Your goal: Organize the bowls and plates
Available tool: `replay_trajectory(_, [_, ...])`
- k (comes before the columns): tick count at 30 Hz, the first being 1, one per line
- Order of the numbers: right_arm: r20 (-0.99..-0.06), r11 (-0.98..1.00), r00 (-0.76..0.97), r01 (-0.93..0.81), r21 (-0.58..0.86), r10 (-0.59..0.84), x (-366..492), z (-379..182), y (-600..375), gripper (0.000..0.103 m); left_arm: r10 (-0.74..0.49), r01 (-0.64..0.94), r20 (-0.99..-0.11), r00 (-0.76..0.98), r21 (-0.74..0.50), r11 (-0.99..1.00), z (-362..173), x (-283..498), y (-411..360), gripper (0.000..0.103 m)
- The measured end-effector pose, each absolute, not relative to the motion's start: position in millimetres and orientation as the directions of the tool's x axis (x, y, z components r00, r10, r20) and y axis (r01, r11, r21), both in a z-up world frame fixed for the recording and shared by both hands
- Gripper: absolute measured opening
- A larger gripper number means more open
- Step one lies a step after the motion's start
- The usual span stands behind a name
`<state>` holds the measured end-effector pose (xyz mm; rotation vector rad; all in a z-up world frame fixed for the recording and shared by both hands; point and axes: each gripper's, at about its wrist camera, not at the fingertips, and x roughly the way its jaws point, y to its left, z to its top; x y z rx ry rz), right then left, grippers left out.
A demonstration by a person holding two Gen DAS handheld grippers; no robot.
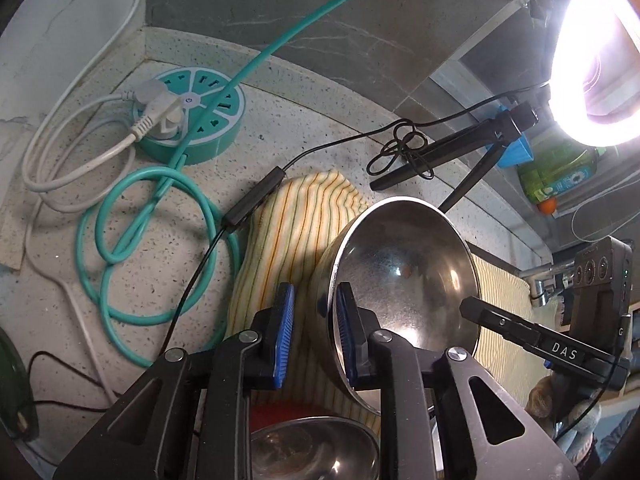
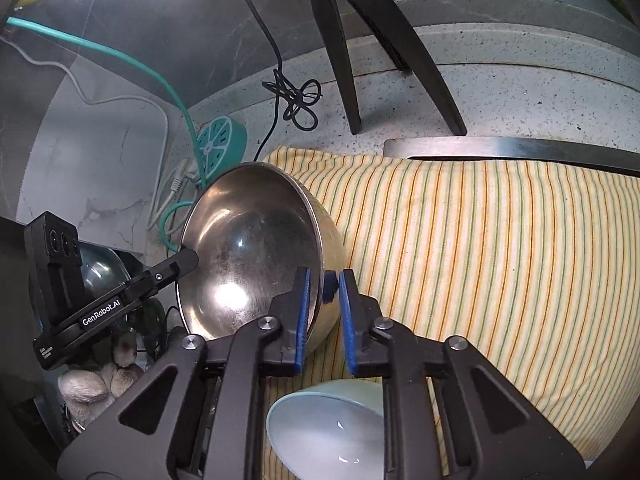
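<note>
Both grippers, left [image 1: 314,332] and right [image 2: 324,316], clamped the tilted steel bowl's [image 2: 248,248] rim at opposite edges, nine and three o'clock.

Right gripper [image 2: 324,316] jaws clamp tilted steel bowl [image 2: 248,248] rim over striped cloth [image 2: 480,248]

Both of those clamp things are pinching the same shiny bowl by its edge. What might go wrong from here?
1. The steel bowl is tilted on edge; its smooth rim may slip from the left hand-held gripper or right hand-held gripper.
2. If dropped, it might hit the pale blue bowl below.
3. Black cable and teal cord lie nearby on the counter; either may snag.
</note>
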<state>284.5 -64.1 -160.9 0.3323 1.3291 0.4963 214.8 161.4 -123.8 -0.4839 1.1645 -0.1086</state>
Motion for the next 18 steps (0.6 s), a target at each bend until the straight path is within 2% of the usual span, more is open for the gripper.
replay_trajectory(10, [-0.84,0.853,0.164,-0.171,0.493,0.518,281.9,-154.9,-62.8,0.013,-0.331,-0.147,-0.856,0.397,-0.415,0.898,-119.6,213.6,152.9,0.017])
replay_trajectory(18, [-0.818,0.839,0.193,-0.18,0.513,0.542,271.8,-131.5,-72.9,0.013,-0.321,-0.123,-0.84,0.437,-0.409,0.904,-96.0,204.4,147.8,0.017])
